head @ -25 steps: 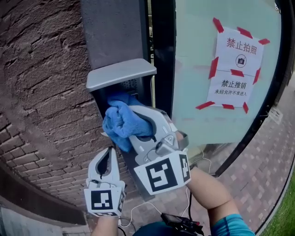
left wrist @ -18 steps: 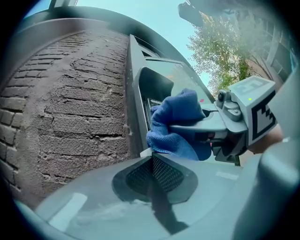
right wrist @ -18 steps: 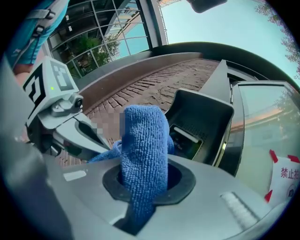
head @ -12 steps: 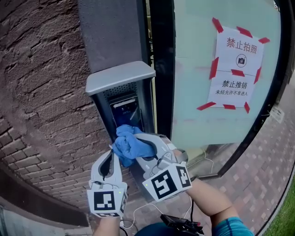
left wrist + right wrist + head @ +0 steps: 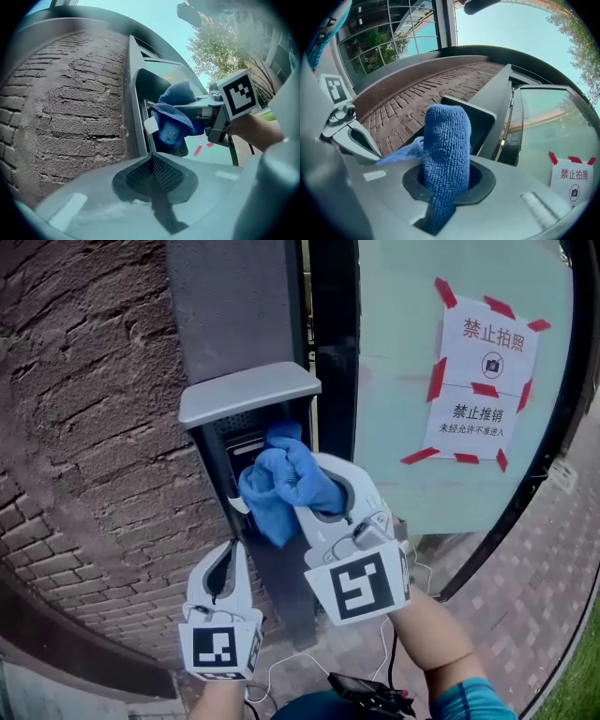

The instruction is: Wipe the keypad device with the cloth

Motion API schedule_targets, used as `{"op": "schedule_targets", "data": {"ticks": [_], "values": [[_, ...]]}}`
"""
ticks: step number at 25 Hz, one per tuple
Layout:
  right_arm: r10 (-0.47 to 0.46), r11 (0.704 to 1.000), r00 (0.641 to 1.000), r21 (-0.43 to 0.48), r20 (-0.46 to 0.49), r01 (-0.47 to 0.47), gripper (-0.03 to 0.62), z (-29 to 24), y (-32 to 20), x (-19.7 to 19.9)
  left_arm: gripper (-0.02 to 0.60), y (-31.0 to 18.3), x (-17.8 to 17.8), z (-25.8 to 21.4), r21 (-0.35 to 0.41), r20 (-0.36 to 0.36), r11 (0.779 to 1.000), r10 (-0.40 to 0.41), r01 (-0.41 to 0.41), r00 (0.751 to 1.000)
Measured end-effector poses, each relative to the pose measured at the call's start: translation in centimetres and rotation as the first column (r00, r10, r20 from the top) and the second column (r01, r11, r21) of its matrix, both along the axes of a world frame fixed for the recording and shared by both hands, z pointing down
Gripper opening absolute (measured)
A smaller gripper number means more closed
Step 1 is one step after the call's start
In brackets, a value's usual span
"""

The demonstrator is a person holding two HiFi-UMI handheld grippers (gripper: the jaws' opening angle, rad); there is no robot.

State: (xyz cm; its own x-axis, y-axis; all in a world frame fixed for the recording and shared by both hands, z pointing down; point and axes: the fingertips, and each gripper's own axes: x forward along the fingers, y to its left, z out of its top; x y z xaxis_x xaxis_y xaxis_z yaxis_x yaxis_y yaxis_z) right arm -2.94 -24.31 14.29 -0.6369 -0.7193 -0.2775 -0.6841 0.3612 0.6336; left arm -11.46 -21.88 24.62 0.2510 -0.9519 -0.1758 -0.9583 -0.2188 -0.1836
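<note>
Mid-wipe, I'd judge – R gripper (image 5: 314,486) grasping blue microfibre cloth (image 5: 272,493), pressed on keypad device (image 5: 246,451) just ahead (remainder prob. unwiped); L gripper (image 5: 223,559) clenched, empty, below it.

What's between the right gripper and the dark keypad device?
A fluffy blue cloth, clamped in the right gripper, covers the dark keypad device; the head view shows it.

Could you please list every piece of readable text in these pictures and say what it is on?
"禁止拍照": top of the paper sign taped on the glass.
"禁止推销": lower on that sign.
"未经允许不准进入": small line beneath that.
Keypad device screen: too small to read.
</note>
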Motion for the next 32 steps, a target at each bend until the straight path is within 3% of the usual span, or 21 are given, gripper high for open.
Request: {"op": "schedule_targets", "data": {"ticks": [10,15,19,24,29,32], "values": [[-0.006,0.982,0.997,-0.188,-0.079,-0.009,0.044,9.3,-0.3,-0.8,0.006,0.0,0.5,0.4,-0.005,0.003,1.000,0.011,-0.011,1.000],[-0.024,0.968,0.995,-0.251,-0.093,0.000,0.044,9.8,0.2,-0.3,0.006,0.2,1.1,1.0,-0.007,0.017,1.000,0.029,-0.029,0.999],[-0.022,0.993,1.000,-0.116,-0.018,0.019,0.046,3.0,0.9,0.8,0.006,0.3,0.8,1.2,-0.013,0.016,1.000,0.024,-0.024,1.000],[0.061,0.997,0.997,0.047,0.050,-0.064,0.044,-5.5,0.8,2.1,0.006,0.8,0.5,0.7,-0.010,0.004,1.000,0.012,-0.012,1.000],[0.134,0.987,0.990,0.096,-0.041,-0.130,0.044,-5.0,-0.4,1.8,0.006,1.0,0.0,0.7,-0.015,-0.003,1.000,-0.003,0.003,1.000],[0.136,0.989,0.990,0.067,-0.038,-0.133,0.044,-2.6,-0.6,1.6,0.006,0.9,-0.6,1.1,-0.019,-0.007,1.000,-0.010,0.009,1.000]]}}
